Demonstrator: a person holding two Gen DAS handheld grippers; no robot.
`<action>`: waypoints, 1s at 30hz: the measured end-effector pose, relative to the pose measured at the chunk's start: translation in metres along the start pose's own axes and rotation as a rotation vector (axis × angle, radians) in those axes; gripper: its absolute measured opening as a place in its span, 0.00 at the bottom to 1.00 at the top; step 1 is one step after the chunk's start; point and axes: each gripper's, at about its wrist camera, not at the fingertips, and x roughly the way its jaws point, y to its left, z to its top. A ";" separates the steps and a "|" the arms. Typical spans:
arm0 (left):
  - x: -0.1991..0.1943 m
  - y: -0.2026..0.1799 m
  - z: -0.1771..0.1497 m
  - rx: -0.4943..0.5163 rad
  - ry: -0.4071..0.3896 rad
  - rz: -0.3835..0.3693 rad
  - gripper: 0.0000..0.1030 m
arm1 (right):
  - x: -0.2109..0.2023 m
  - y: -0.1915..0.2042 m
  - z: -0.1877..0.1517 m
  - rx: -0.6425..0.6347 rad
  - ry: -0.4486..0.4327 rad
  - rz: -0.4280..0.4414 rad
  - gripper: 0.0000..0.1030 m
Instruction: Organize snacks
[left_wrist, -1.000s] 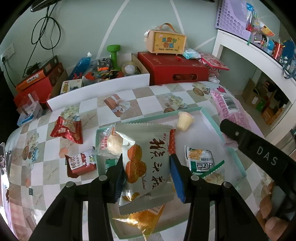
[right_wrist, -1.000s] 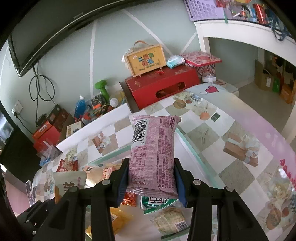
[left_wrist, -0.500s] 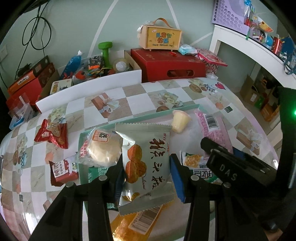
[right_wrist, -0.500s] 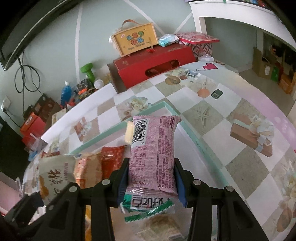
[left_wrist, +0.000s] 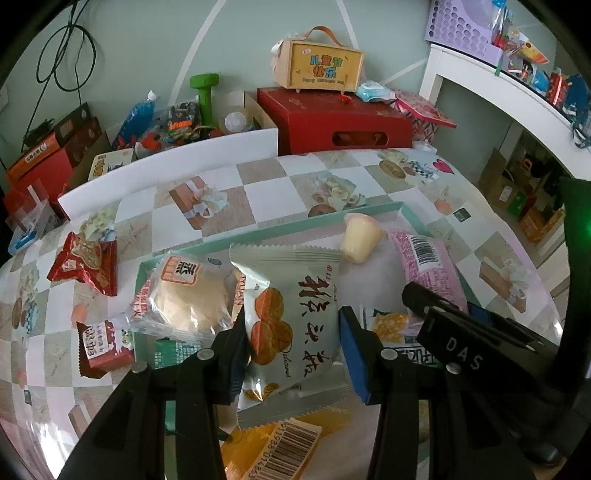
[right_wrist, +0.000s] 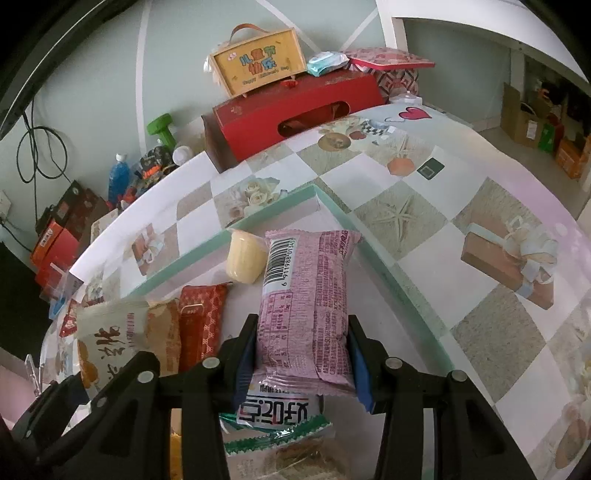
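Left claw (left_wrist: 291, 332) squeezing a pale cookie bag (left_wrist: 291, 317) marked "Delicious", right claw (right_wrist: 301, 356) squeezing a pink barcode packet (right_wrist: 304, 306), black "DAS" arm (left_wrist: 465, 350) at 3 o'clock, teal tray (right_wrist: 373, 254) below

A green dumbbell (left_wrist: 204, 92) stands beside a red box (left_wrist: 334, 120) behind the table.

I see a pale green wall (left_wrist: 147, 44) crossed by white lines, black cables (left_wrist: 66, 48) hanging on it, a white shelf unit (left_wrist: 491, 92) at right, and cardboard boxes (right_wrist: 524, 122) on the floor beneath.
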 end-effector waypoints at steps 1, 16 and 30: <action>0.002 0.000 0.000 0.002 0.003 0.002 0.46 | 0.000 0.000 0.000 -0.002 0.001 -0.001 0.47; 0.014 0.001 -0.005 0.018 0.027 0.021 0.46 | 0.005 -0.004 0.000 0.008 0.014 0.006 0.48; 0.001 0.002 0.001 0.012 0.032 0.013 0.47 | 0.002 -0.002 0.002 0.011 0.030 -0.006 0.49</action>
